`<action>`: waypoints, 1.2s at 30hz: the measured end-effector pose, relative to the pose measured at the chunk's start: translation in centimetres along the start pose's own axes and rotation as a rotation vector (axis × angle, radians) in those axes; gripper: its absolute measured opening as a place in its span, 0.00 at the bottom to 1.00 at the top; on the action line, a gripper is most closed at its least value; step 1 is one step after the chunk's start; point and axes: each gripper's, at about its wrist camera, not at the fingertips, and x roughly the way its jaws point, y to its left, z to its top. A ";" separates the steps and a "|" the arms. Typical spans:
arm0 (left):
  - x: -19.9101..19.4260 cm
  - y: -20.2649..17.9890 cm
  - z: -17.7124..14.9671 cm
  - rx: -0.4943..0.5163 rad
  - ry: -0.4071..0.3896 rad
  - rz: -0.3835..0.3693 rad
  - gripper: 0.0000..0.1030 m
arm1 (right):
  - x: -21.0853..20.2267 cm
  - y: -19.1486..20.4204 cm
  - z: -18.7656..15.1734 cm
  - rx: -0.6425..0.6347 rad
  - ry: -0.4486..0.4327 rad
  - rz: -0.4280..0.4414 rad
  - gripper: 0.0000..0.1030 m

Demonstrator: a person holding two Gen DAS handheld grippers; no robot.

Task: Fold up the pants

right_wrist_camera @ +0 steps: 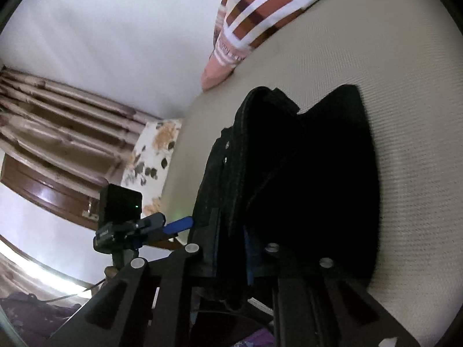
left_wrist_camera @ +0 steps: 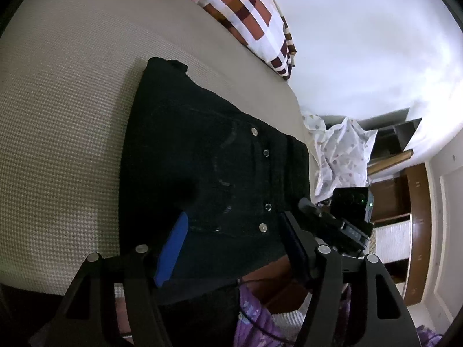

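lying folded, pants (left_wrist_camera: 208, 156) waistband toward grippers

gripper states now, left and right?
Left gripper: open, fingers straddling the black pants.
Right gripper: cannot tell; pants fabric hides its fingertips.

Pants (left_wrist_camera: 208, 167) lie on the bed (left_wrist_camera: 63, 133), w/ the near end at the bed's front edge, right by me. My left gripper (left_wrist_camera: 231, 243) sits over that near end, fingers either side of the button row (left_wrist_camera: 264, 185). My right gripper (right_wrist_camera: 231, 248) is at the pants' (right_wrist_camera: 303, 179) other side edge; the cloth runs up betw. its fingers. Pillow (left_wrist_camera: 249, 14) lies on the bed behind the pants, against the wall (left_wrist_camera: 361, 43). Crumpled sheet (left_wrist_camera: 341, 153) sits just off the bed's far corner, shelves (left_wrist_camera: 396, 133) behind it.
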 end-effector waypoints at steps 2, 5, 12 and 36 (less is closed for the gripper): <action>0.4 0.0 0.0 0.014 0.002 0.018 0.68 | -0.6 -1.6 -0.2 0.053 -0.018 -0.005 0.12; 1.1 0.3 -0.2 0.006 0.020 0.018 0.68 | -1.1 -3.7 -0.9 0.122 -0.033 0.022 0.12; 1.4 0.7 -0.2 0.008 0.023 0.031 0.69 | -4.2 -4.4 -1.3 0.136 -0.117 0.014 0.04; 1.5 1.0 -0.3 -0.006 0.025 0.038 0.69 | 1.0 -0.7 -0.9 -0.035 0.051 -0.113 0.19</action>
